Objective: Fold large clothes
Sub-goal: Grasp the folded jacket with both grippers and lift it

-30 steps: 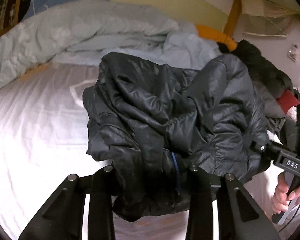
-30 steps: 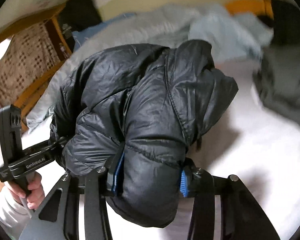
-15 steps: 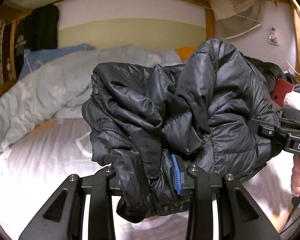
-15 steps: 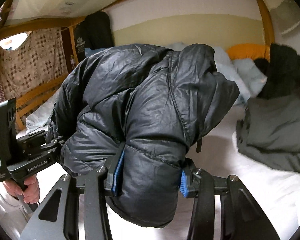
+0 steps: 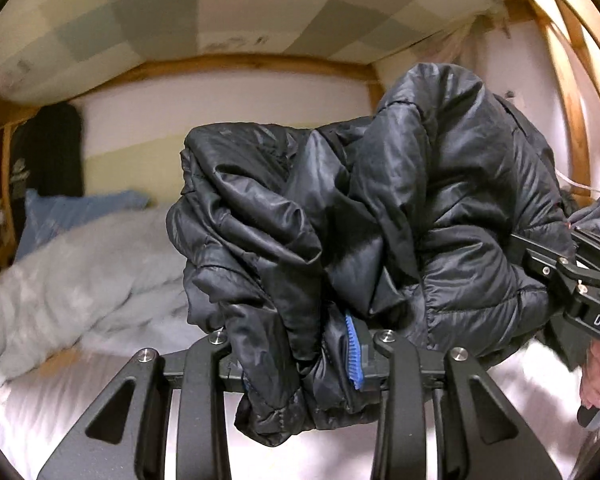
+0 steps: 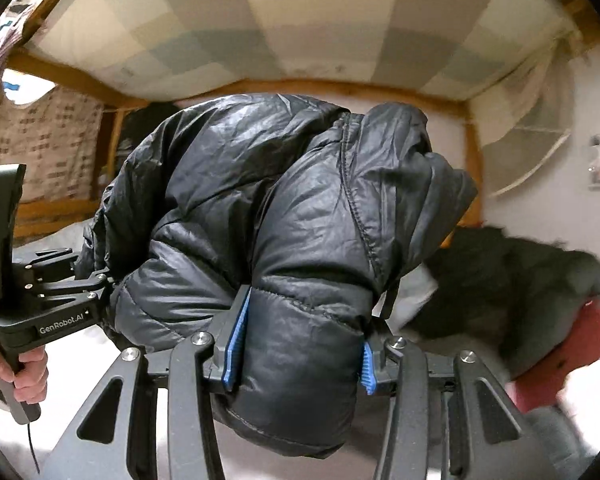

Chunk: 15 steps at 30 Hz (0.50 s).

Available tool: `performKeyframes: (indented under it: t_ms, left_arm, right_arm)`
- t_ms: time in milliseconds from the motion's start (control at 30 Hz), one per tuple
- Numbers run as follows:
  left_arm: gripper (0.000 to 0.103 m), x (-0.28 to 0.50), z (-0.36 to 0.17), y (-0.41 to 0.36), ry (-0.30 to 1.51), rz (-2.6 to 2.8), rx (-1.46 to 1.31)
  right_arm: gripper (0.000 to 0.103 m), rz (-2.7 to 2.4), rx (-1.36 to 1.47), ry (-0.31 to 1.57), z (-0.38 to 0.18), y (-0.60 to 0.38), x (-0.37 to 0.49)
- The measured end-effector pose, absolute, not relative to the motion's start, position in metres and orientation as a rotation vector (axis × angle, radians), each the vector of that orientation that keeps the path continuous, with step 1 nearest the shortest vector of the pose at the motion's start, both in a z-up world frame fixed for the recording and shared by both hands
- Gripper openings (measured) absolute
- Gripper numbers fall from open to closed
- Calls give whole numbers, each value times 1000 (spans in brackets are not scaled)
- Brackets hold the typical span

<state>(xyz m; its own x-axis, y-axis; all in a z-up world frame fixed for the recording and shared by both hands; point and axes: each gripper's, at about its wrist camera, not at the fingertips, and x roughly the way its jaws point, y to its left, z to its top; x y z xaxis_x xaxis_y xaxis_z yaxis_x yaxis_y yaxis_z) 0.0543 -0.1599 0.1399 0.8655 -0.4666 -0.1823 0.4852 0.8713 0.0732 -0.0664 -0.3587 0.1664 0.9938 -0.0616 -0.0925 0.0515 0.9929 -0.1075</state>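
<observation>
Bed [image 5: 40,408]: white sheet across the bottom of both views, under a wooden bunk frame [image 5: 260,62] with a pale checked panel overhead. A rumpled light-blue duvet [image 5: 80,276] is heaped at the far left of the left wrist view, blurred.

Black puffer jacket [image 5: 400,216]: bunched, held up off the sheet between the two grippers, filling the middle of both views. Loose folds hang below each set of fingers.

Dark garment pile [image 6: 512,280]: on the bed at the right of the right wrist view, blurred, with something red [image 6: 572,356] beside it; what it is I cannot tell.

Left gripper [image 5: 296,356]: clamped on a gathered fold of the jacket; one blue pad [image 5: 354,354] shows, the other is buried in fabric.

Right gripper [image 6: 298,344]: clamped on a thick padded roll of the jacket, blue pads [image 6: 236,344] pressing in from both sides.

A hand [image 6: 24,372] grips each handle.
</observation>
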Motion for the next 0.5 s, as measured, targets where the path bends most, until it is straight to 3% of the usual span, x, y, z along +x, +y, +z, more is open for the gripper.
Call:
performKeyframes:
  t_ms: [233, 500]
  left_arm:
    - [33, 87, 130, -265, 175, -577, 86]
    - [34, 143, 89, -350, 315, -608, 122]
  right_arm:
    - [48, -256, -113, 84, 167, -441, -69]
    - [49, -341, -40, 267, 132, -527, -25]
